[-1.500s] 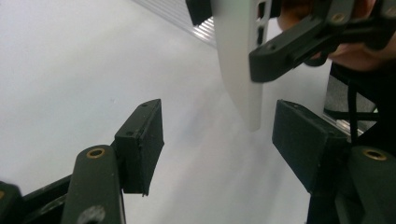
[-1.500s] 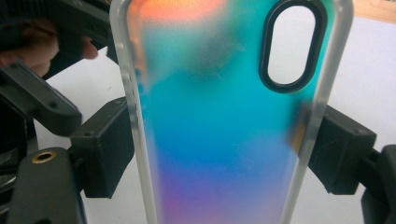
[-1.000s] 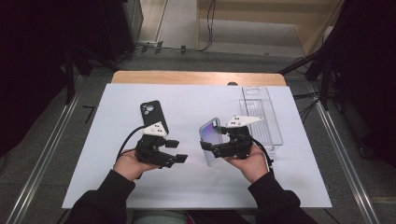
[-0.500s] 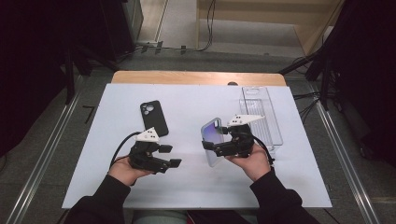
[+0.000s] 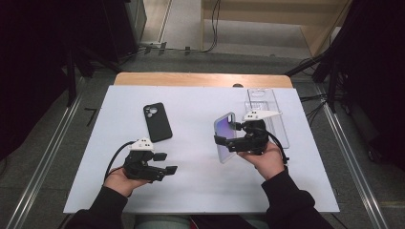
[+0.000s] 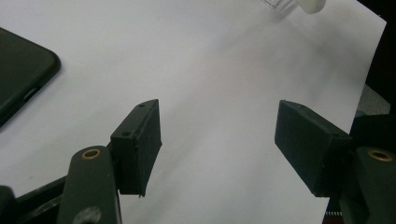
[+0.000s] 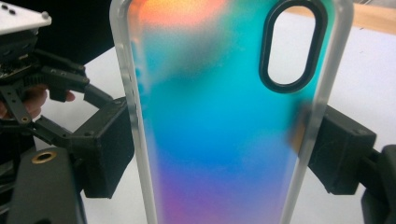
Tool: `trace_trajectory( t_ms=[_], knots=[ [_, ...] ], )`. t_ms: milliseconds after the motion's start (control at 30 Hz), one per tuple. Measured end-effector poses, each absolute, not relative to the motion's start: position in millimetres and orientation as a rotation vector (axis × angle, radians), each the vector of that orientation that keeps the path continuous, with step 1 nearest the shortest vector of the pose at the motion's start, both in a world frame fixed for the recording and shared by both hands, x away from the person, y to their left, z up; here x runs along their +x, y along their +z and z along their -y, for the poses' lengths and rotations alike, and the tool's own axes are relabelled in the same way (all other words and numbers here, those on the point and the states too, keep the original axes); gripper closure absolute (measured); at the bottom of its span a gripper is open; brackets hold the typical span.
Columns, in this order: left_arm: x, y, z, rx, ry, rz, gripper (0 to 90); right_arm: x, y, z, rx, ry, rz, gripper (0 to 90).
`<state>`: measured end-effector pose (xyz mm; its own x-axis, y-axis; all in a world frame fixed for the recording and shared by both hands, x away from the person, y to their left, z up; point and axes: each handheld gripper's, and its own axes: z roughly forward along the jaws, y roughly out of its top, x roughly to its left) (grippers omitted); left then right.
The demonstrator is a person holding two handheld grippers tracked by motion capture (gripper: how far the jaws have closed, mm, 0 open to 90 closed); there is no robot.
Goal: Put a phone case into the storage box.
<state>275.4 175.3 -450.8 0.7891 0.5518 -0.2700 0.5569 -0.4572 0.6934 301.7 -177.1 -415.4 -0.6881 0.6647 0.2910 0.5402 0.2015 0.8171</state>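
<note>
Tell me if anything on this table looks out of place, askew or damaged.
Nothing looks damaged or spilled. The black phone lies face down, slightly skewed to the white mat's edges. The right tongs clamp an iridescent phone case on edge above the mat. The left tongs are open and hold nothing. A clear tray sits at the far right.

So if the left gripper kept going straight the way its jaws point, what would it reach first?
Probably nothing soon: the left gripper, open, points across bare white table. The black phone lies off to one side; depth is hard to judge.
</note>
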Motion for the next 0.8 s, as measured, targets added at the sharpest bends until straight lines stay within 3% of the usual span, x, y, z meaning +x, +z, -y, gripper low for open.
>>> trace_trajectory(
  t_ms=[200,300,800],
  knots=[
    [274,-451,-180,2.138,-0.003,-0.848,31.8,305,-408,186,1.206,1.497,-2.294,16.1],
    [275,-452,-183,2.134,-0.022,-0.892,26.5,306,-403,193,1.224,1.498,-2.265,16.2],
    [271,-450,-199,2.066,-0.023,-0.990,26.4,321,-382,238,1.339,1.437,-2.077,16.2]
  ],
)
